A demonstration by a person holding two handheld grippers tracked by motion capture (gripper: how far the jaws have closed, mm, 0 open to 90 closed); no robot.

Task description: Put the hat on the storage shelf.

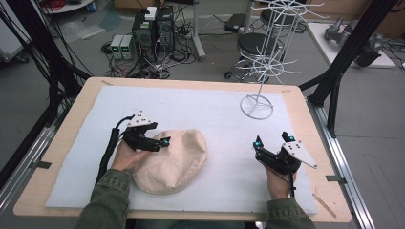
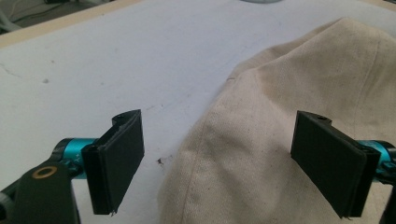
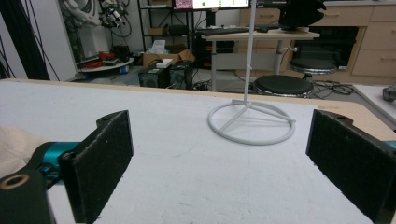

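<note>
Tongs, left [image 1: 165,141]: released, jaws spread wide over the near-left edge of the beige cloth cap [image 1: 174,160], one jaw above the fabric, the other above the white mat [image 1: 215,107]. Tongs, right [image 1: 272,140]: released, well apart from the cap. Farther back on the desk [image 1: 67,124] stands a white wire rack [image 1: 260,57].

Left gripper [image 1: 160,141] low, jaws spread wide, right gripper [image 1: 272,140] low, jaws wide apart, both forearms in olive sleeves [image 1: 107,200]
</note>
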